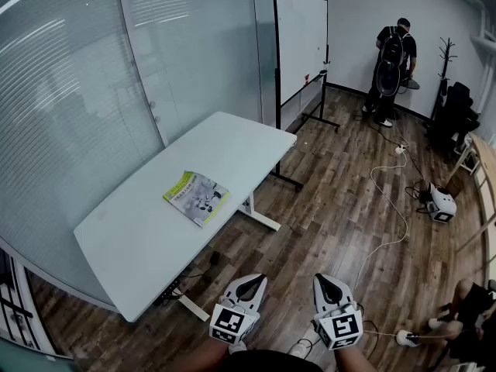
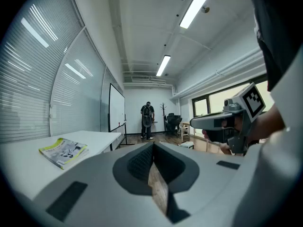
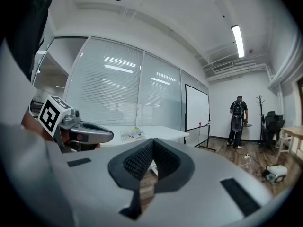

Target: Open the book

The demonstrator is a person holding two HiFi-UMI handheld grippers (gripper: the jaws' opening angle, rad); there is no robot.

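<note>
Thin green-and-white paperback book (image 1: 197, 198) lies closed on white rectangular table (image 1: 132, 254), well apart from left gripper (image 1: 249, 282) and right gripper (image 1: 326, 280), both pressed together, empty. Likely light, floppy: pinch cover's free edge.

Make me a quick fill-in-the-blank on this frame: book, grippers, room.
1. The book lies ____ on the white table.
2. The left gripper and right gripper both have their fingers ____, with nothing between them.
3. The whiteboard stands on a ____ plank floor.

Missing words: closed; shut; wood
</note>
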